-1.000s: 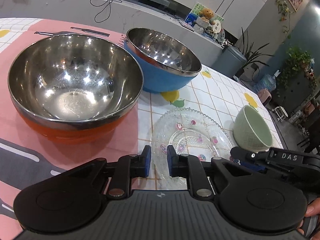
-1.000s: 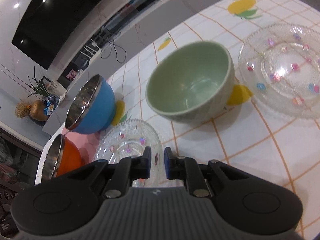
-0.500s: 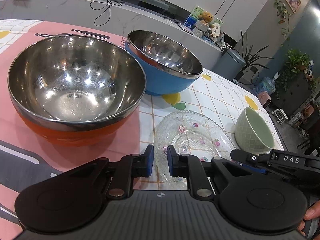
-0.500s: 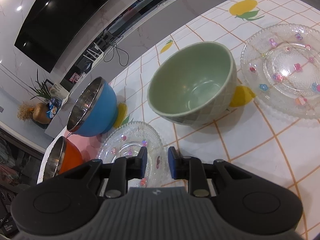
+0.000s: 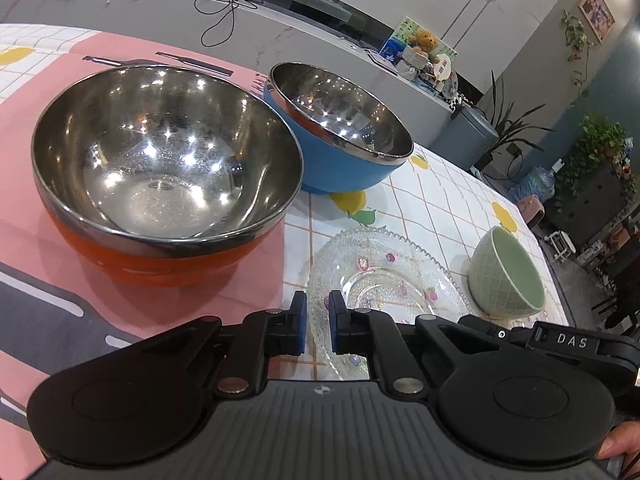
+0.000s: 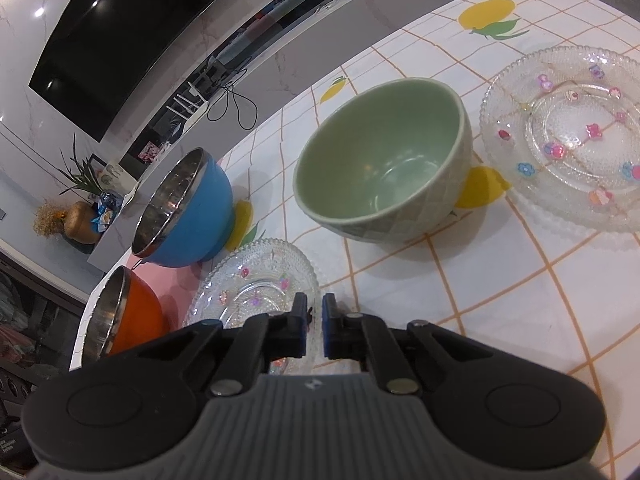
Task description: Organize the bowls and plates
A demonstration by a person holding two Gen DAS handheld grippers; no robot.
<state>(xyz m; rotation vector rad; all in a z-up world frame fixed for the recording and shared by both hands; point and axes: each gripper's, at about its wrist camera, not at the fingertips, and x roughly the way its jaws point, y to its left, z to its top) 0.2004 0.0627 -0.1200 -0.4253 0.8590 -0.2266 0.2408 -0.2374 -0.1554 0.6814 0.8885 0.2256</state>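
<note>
An orange steel-lined bowl (image 5: 164,176) and a blue steel-lined bowl (image 5: 340,128) stand on the table, also in the right wrist view as orange bowl (image 6: 128,316) and blue bowl (image 6: 184,212). A small glass plate (image 5: 384,280) lies in front of my left gripper (image 5: 318,320), whose jaws are nearly shut and empty just above its near rim. My right gripper (image 6: 315,322) is nearly shut and empty at the same plate's (image 6: 256,276) edge. A green ceramic bowl (image 6: 384,164) stands beyond it. A larger glass plate (image 6: 560,140) lies at the right.
A pink and grey mat (image 5: 48,264) lies under the orange bowl on the checked tablecloth (image 6: 460,280). A grey counter (image 5: 160,8) with cables runs behind the table. The table's right edge (image 5: 548,264) is near the green bowl (image 5: 508,276).
My right gripper opened slightly half a second ago, then closed to a narrow gap and moved nearer the small glass plate. My left gripper shifted slightly; its gap is unchanged.
</note>
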